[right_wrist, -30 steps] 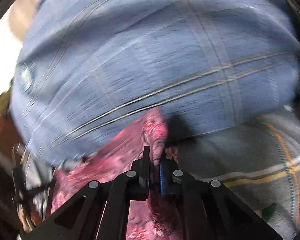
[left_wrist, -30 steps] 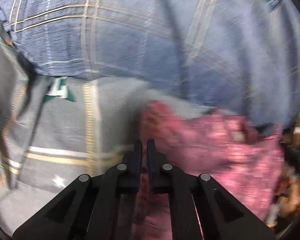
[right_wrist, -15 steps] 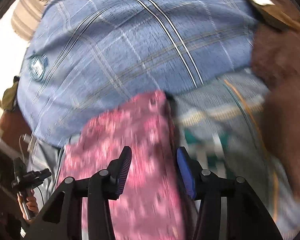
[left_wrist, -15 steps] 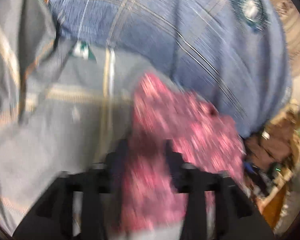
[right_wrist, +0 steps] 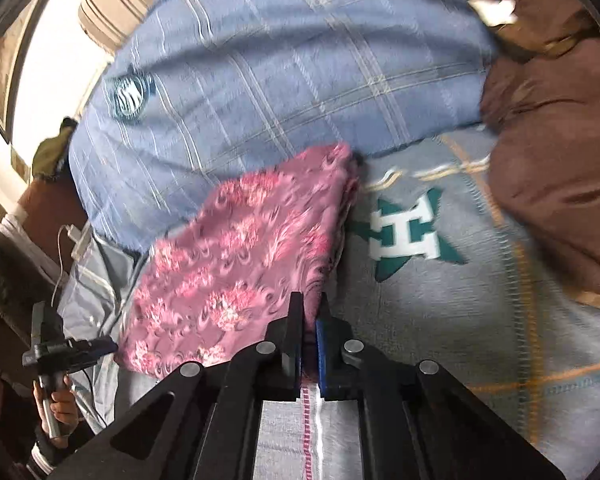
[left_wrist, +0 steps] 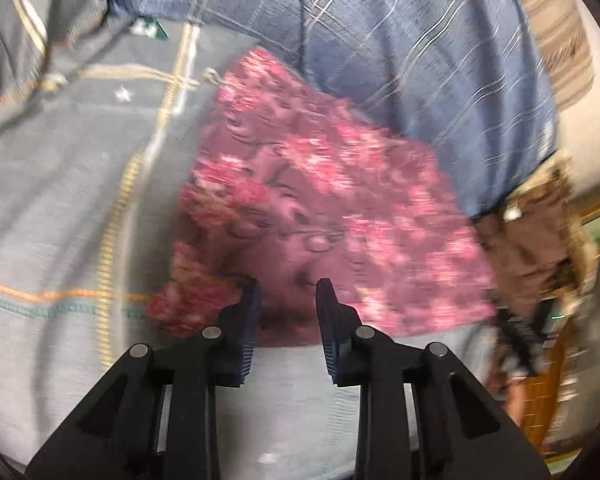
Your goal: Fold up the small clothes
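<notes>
A small pink floral cloth (left_wrist: 320, 208) lies folded on a grey bedsheet (left_wrist: 60, 200). It also shows in the right wrist view (right_wrist: 240, 256). My left gripper (left_wrist: 287, 292) is open, its fingers just at the cloth's near edge, holding nothing. My right gripper (right_wrist: 310, 312) is shut on the near right edge of the pink cloth, low over the sheet.
A blue plaid pillow (left_wrist: 400, 60) lies right behind the cloth, also in the right wrist view (right_wrist: 280, 68). A brown blanket (right_wrist: 552, 140) is heaped at the right. A green star logo (right_wrist: 408, 232) marks the sheet. The other hand-held gripper (right_wrist: 56, 352) shows at lower left.
Both grippers let go of the cloth and drew back. The left stays open. The right opened half a second ago and has shut again on the cloth's near edge.
</notes>
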